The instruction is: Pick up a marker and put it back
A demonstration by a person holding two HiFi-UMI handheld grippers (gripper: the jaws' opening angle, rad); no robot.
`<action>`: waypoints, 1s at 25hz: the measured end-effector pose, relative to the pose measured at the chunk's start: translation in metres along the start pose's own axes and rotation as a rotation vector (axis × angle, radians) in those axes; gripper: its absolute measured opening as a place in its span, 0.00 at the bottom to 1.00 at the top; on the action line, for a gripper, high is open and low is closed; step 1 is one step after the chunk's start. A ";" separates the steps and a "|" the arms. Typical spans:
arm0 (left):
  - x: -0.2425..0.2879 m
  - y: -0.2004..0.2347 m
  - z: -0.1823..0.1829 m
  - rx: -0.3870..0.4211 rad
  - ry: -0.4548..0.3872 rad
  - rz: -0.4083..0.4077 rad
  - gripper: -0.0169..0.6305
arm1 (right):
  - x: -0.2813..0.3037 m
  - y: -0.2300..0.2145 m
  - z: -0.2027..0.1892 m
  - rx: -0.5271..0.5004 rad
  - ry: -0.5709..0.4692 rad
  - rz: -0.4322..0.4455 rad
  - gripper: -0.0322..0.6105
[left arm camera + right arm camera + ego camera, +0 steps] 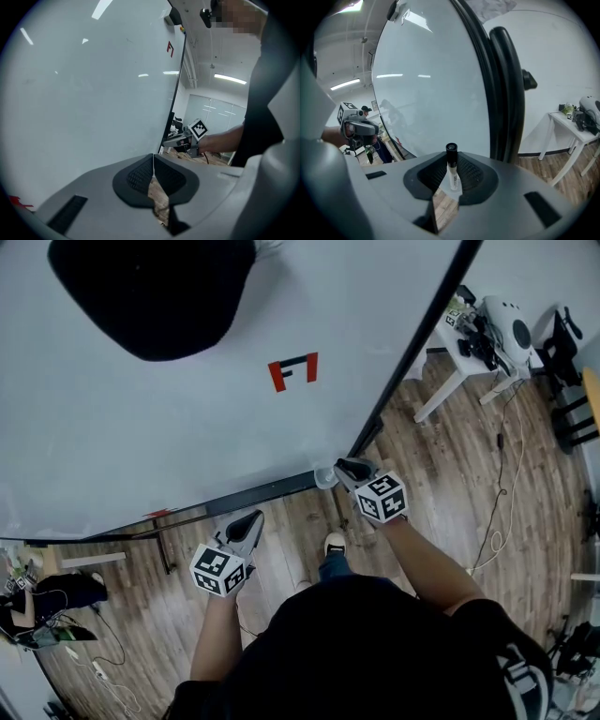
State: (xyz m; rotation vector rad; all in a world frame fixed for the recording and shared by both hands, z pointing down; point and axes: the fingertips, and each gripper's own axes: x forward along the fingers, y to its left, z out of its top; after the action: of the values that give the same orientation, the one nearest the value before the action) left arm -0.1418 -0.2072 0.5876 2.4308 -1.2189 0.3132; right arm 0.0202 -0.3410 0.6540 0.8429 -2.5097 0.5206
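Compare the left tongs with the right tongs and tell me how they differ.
The right tongs are shut on a black-capped marker; the left tongs are shut with nothing between them. In the head view the right tongs reach the whiteboard's lower corner, while the left tongs sit short of its bottom edge. Both have dark ribbed pads and carry a black-and-white patterned cube.
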 end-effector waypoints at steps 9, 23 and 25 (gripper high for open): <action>0.012 0.004 -0.008 -0.022 0.022 0.000 0.05 | 0.022 -0.012 -0.027 0.033 0.045 0.016 0.15; 0.017 0.002 -0.020 -0.056 0.027 -0.013 0.05 | 0.029 -0.019 -0.039 0.034 0.084 0.014 0.15; 0.015 -0.001 -0.018 -0.056 0.023 -0.016 0.05 | 0.028 -0.019 -0.039 0.024 0.091 0.008 0.16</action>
State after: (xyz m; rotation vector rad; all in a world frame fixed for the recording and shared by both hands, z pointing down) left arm -0.1322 -0.2095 0.6093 2.3817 -1.1816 0.2975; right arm 0.0238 -0.3499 0.7047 0.7996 -2.4294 0.5798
